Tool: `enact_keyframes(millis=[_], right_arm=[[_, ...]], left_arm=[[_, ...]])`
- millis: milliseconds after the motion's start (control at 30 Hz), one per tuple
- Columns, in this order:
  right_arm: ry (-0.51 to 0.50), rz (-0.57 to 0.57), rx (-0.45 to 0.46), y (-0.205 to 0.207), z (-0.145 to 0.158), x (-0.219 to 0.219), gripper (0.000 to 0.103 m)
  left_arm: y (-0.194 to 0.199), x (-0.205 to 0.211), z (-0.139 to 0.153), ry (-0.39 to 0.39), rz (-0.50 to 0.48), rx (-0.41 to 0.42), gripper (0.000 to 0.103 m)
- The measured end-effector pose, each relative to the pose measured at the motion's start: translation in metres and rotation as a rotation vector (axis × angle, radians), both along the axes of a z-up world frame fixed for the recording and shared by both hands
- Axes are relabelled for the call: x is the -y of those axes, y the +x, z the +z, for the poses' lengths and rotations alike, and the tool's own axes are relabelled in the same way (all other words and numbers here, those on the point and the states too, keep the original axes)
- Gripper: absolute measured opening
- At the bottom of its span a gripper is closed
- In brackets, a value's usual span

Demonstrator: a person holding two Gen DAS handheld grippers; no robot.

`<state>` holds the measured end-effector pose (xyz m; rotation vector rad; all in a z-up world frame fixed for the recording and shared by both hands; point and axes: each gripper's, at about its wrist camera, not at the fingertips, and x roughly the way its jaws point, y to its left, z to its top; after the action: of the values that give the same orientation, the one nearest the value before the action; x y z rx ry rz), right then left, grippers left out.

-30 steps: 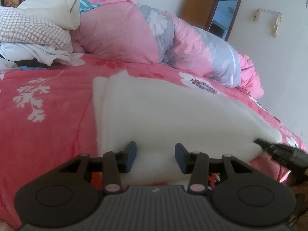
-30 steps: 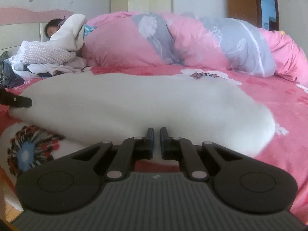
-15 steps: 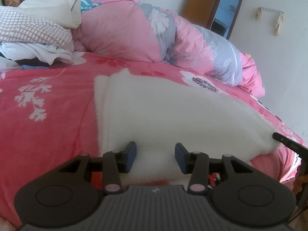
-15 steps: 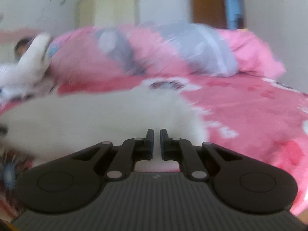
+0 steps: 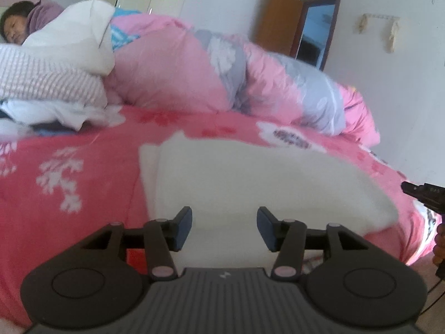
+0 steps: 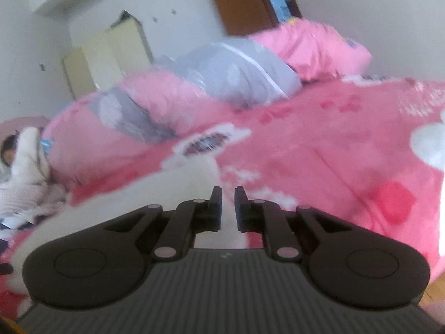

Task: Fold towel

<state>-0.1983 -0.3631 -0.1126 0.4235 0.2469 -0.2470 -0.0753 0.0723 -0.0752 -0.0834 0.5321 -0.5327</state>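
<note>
Our left gripper has its jaws spread about halfway and still parting; the blue pads stand clear to either side, with only the near edge of the white towel showing in the gap beneath them. We see nothing pinched there: the claw is released. It points forward and somewhat downward over the towel, toward twelve o'clock.

Our right gripper shows a narrow slit between its dark fingertips, and that slit is widening too. The white cloth lies below and to the nine o'clock side of the tips, but no fabric sits in the slit, so this claw is also released. Its view is rolled, with the bed sloping up toward three o'clock, and it is blurred. In the left wrist view the tip of the right gripper juts in at three o'clock, apart from the towel's right corner, with a bit of the person's hand below it at the frame edge.

The towel lies folded flat on the pink flowered bedspread, its layered edges showing at ten o'clock from the left claw. Beyond it, at twelve o'clock, a rolled pink and grey quilt runs across the bed. At ten o'clock a person lies among white bedding.
</note>
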Motion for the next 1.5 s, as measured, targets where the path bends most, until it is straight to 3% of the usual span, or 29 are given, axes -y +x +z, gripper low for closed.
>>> enact_keyframes(millis=[100,233,300,367,433,567,700,800,867,933,1033,1233,1500], right_arm=[[-0.011,0.099,0.027,0.010,0.010,-0.019,0.010],[-0.094,0.200,0.000,0.032,0.009,-0.053,0.010],[-0.159,0.203,-0.065,0.045,0.000,-0.063,0.012],[-0.227,0.192,-0.174,0.063,-0.020,-0.068,0.016],[-0.251,0.199,-0.162,0.065,-0.032,-0.068,0.016],[-0.194,0.180,-0.174,0.071,-0.007,-0.067,0.016],[-0.188,0.230,-0.068,0.062,0.013,-0.076,0.018],[-0.222,0.247,-0.155,0.074,-0.007,-0.083,0.022],[-0.182,0.253,-0.147,0.077,-0.029,-0.075,0.022],[-0.138,0.256,-0.150,0.078,-0.029,-0.070,0.022],[-0.153,0.261,-0.160,0.078,-0.027,-0.072,0.022],[-0.159,0.264,-0.151,0.078,-0.032,-0.072,0.022],[-0.175,0.264,-0.147,0.077,-0.034,-0.073,0.022]], left_arm=[[0.010,0.016,0.003,0.005,-0.009,0.007,0.053],[0.027,0.027,-0.010,0.001,0.021,-0.024,0.053],[0.037,0.024,-0.024,0.005,0.064,-0.067,0.050],[0.040,0.016,-0.031,-0.041,0.065,-0.073,0.049],[0.039,0.010,-0.032,-0.068,0.060,-0.077,0.049],[0.040,0.010,-0.032,-0.059,0.056,-0.070,0.050],[0.041,0.008,-0.034,-0.076,0.056,-0.074,0.050],[0.042,0.006,-0.032,-0.084,0.053,-0.082,0.050],[0.042,0.004,-0.029,-0.091,0.048,-0.091,0.051],[0.038,0.001,-0.021,-0.096,0.045,-0.080,0.056],[0.029,0.000,-0.004,-0.092,0.047,-0.006,0.061],[0.034,0.029,0.012,-0.061,-0.013,0.036,0.061],[0.054,0.077,-0.029,0.056,-0.027,-0.063,0.061]])
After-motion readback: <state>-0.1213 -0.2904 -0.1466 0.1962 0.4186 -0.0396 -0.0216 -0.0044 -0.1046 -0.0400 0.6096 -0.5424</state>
